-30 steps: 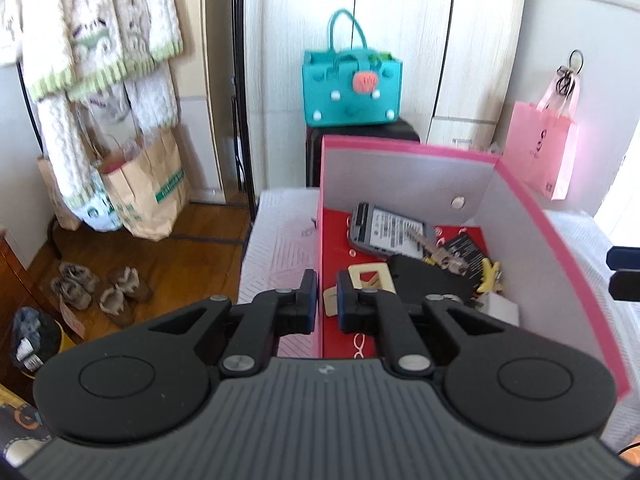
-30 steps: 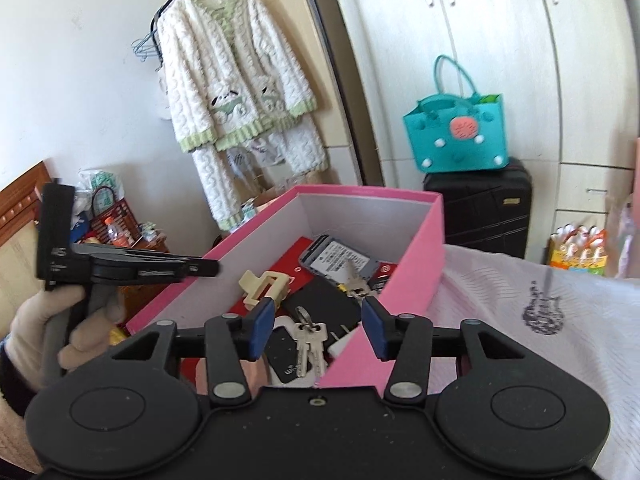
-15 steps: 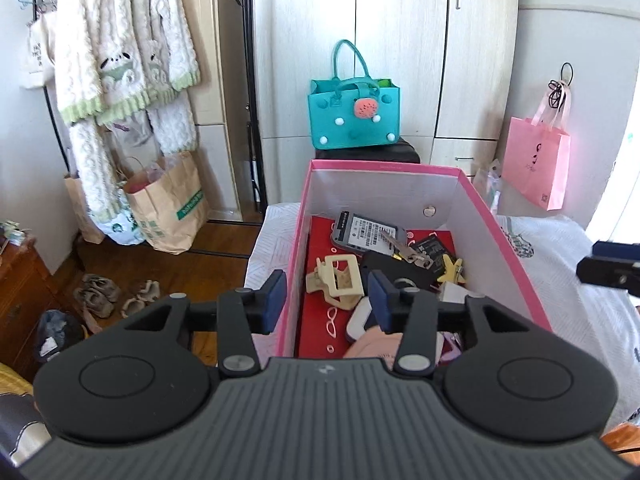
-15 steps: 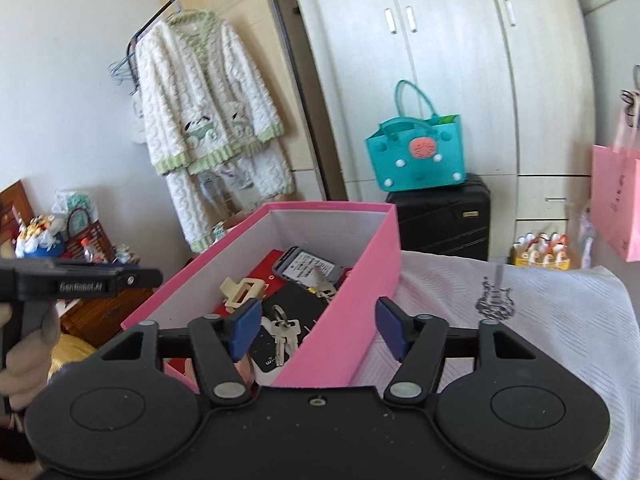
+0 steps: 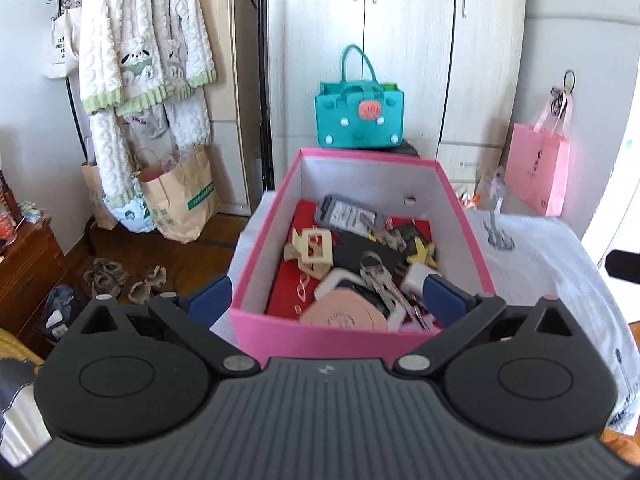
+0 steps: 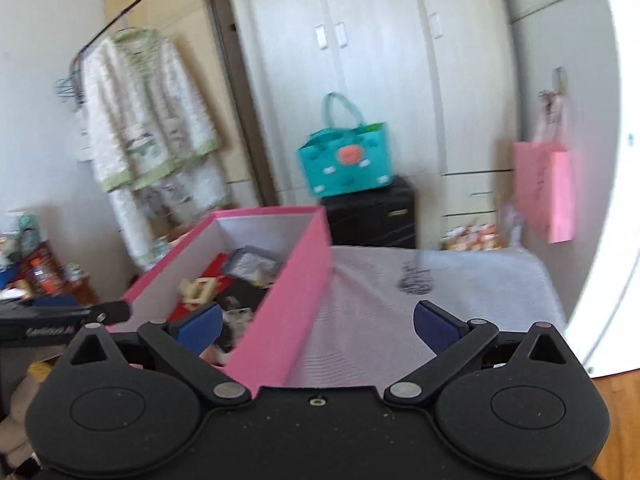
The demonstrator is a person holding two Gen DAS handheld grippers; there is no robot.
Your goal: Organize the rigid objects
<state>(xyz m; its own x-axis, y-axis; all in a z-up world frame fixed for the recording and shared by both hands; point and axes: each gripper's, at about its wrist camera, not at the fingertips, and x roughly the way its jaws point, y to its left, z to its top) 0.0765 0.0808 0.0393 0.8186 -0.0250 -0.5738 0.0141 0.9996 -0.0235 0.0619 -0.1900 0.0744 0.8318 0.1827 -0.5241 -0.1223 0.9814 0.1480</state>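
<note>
— How do the two claws stand?

— Both spread wide and empty. The left gripper (image 5: 326,298) has its blue pads either side of the near end of the pink box (image 5: 280,330), one pad outside the left wall, the other over the right wall. The right gripper (image 6: 316,322) straddles the box's right wall (its view is blurred), left pad over the contents, right pad above the white cloth (image 6: 460,280).

— And the things to sort?

— All inside the box, ahead of the left claw: a cream hair clip (image 5: 310,250) left of centre, a bunch of keys (image 5: 378,276) between the pads, a round pink compact (image 5: 344,318) nearest, a yellow star clip (image 5: 422,252) to the right, a grey drive (image 5: 346,216) at the far end.

— Beyond it?

— A teal bag (image 5: 360,118) straight ahead, on a black case.
</note>
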